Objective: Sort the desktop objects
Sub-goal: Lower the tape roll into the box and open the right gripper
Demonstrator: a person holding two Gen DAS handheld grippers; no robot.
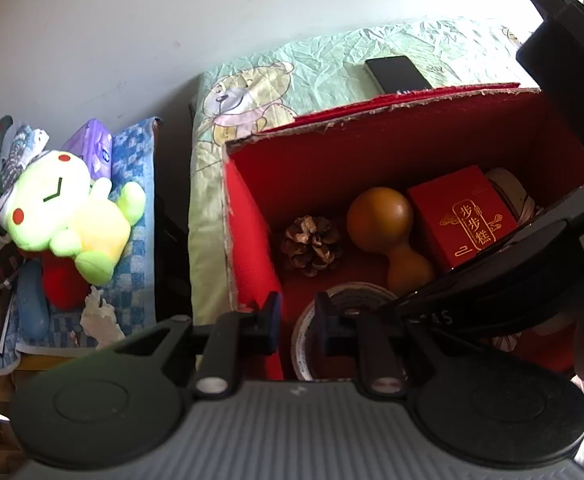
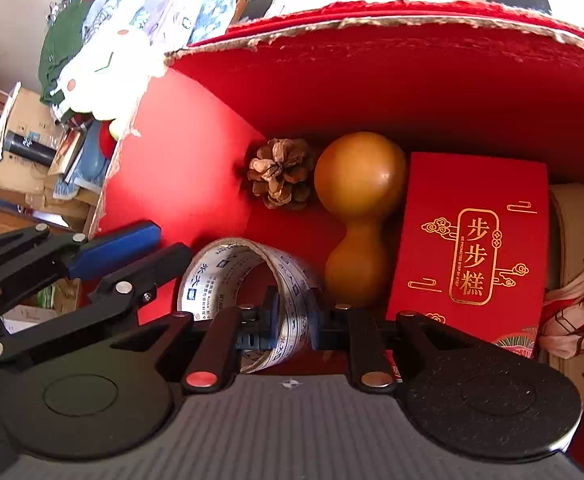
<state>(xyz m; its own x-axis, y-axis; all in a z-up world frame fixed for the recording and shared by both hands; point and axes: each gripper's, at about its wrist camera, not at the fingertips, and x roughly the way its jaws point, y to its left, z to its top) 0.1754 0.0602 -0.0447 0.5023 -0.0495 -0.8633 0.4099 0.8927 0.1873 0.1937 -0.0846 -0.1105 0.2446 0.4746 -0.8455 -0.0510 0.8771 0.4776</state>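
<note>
A roll of printed packing tape (image 2: 231, 264) stands on edge inside the red box (image 2: 372, 80), near its front left corner. My right gripper (image 2: 298, 320) is shut on the roll's wall, one finger inside the ring and one outside. In the left wrist view the roll (image 1: 352, 292) shows beside my left gripper (image 1: 298, 320), whose fingers stand a little apart with nothing clamped. That gripper's blue pad (image 2: 119, 248) lies by the box's left wall. A pine cone (image 2: 281, 174), a brown gourd (image 2: 356, 200) and a small red gift box (image 2: 472, 240) lie in the red box.
A cream round item (image 2: 576, 220) fills the box's right end. Left of the box, a green plush toy (image 1: 63, 216) rests on a cluttered pile. Behind the box lie a bear-print pillow (image 1: 251, 100) and a dark phone (image 1: 396, 74).
</note>
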